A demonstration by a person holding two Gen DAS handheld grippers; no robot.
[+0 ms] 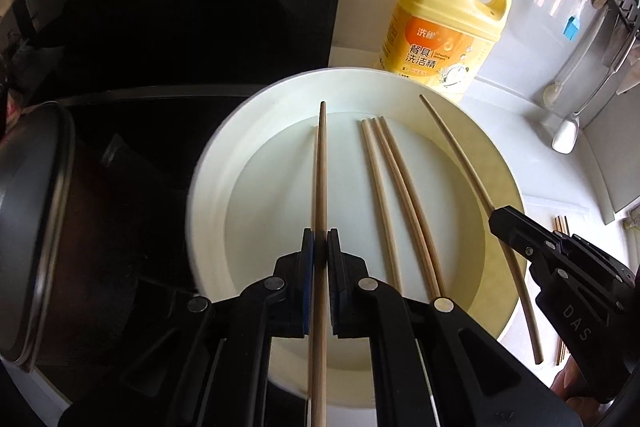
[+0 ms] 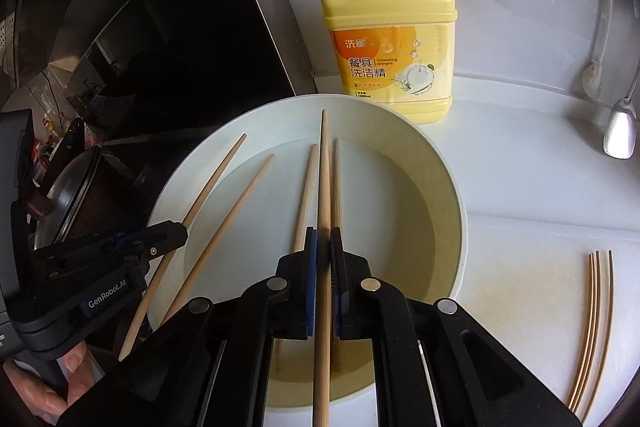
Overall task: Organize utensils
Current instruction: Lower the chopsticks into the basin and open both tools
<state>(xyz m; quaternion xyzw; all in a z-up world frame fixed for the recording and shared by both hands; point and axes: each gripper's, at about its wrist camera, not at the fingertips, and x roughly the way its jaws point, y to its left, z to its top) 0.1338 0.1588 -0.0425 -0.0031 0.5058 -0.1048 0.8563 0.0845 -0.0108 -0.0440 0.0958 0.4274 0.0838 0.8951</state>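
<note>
We lose the near end of each gripped chopstick (image 1: 319, 195) at the bottom edge. In the right wrist view, a chopstick (image 2: 337, 183) in the white bowl (image 2: 448, 179) lies partly hidden behind the tongs. The pot (image 1: 36, 187) at left blurs. The small print on the detergent bottle (image 2: 394, 39) stays unreadable.

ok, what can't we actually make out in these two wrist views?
- Near ends of both held chopsticks: cut off by the bottom edge in each wrist view.
- Loose chopsticks in the plate: near ends hidden behind the fingers, right view.
- Stove area at left: too dark in both views.
</note>
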